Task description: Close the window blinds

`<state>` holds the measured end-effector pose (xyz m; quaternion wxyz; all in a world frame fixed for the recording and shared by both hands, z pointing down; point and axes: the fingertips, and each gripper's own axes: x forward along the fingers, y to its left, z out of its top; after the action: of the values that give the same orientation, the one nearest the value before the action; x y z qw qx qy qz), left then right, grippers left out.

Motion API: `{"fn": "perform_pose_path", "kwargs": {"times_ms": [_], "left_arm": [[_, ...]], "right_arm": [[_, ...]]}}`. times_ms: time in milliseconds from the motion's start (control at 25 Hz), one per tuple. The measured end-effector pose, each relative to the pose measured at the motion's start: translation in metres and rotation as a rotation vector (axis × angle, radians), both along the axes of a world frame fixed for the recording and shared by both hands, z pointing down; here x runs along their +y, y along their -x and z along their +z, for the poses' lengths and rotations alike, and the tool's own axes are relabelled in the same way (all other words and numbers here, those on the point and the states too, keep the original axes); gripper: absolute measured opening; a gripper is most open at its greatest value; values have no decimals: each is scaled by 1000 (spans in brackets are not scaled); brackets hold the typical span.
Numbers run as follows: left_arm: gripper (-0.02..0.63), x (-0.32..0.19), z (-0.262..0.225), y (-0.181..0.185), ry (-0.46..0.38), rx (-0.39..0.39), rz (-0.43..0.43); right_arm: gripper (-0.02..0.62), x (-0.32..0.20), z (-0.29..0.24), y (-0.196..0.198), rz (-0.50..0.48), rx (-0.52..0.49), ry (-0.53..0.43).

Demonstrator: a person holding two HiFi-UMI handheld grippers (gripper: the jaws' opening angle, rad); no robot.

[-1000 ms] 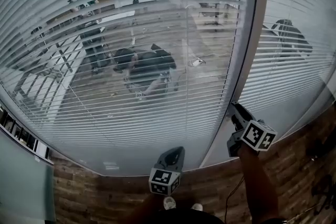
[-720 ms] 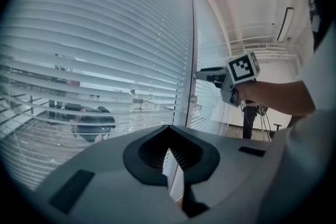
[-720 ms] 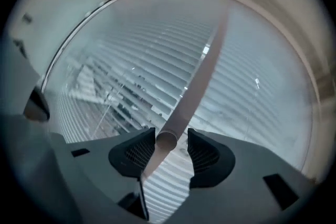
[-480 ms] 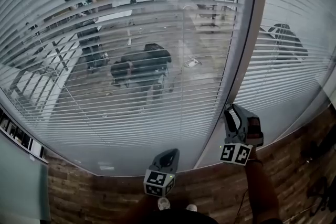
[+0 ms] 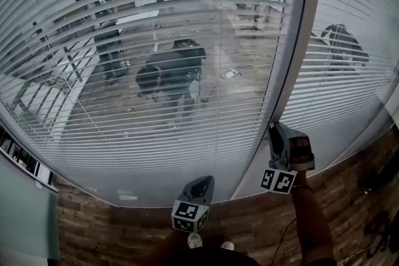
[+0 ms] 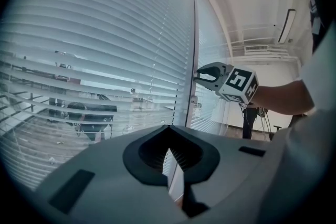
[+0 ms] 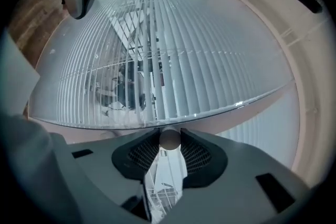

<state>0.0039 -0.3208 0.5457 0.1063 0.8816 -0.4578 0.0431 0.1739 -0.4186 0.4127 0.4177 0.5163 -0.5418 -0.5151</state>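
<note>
Window blinds: the white horizontal-slat window blinds (image 5: 156, 71) hang straight ahead of both grippers and fill most of the wall. The slats in the middle band are tilted open, so a room with desks and a dark figure shows through. The topmost slats look almost solid white.
Second blind: a narrower white slatted blind (image 5: 349, 65) hangs ahead and to the right of the right gripper, on the far side of the post.
Floor: brown wood-plank floor (image 5: 100, 227) runs beneath both grippers up to the foot of the glass.
Window post: the grey vertical window post (image 5: 294, 65) rises directly above the right gripper's tips and divides the two blinds.
Forearm: the person's forearm (image 5: 308, 215) reaches in from behind the right gripper.
Left gripper: the left gripper (image 5: 204, 181) is held low and points at the bottom edge of the window blinds without touching them. It is left of the right gripper and well apart from it. Its jaws are together with nothing between them.
Right gripper: the right gripper (image 5: 275, 129) is up against the foot of the window post. Its jaws have just been closing and are clamped on the knob.
Knob: the small round pale knob (image 7: 169, 139) sits between the right gripper's tips, seen end-on and touching both pads.
</note>
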Motion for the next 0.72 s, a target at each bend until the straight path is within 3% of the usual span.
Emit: {"fn": "perform_pose_path", "kwargs": {"times_ms": [360, 720], "left_arm": [[-8, 1, -1, -2, 8, 0, 5], [-8, 1, 5, 6, 27, 14, -9]], "right_arm": [[127, 0, -1, 0, -2, -14, 18], [127, -2, -6, 0, -8, -262, 100]]}}
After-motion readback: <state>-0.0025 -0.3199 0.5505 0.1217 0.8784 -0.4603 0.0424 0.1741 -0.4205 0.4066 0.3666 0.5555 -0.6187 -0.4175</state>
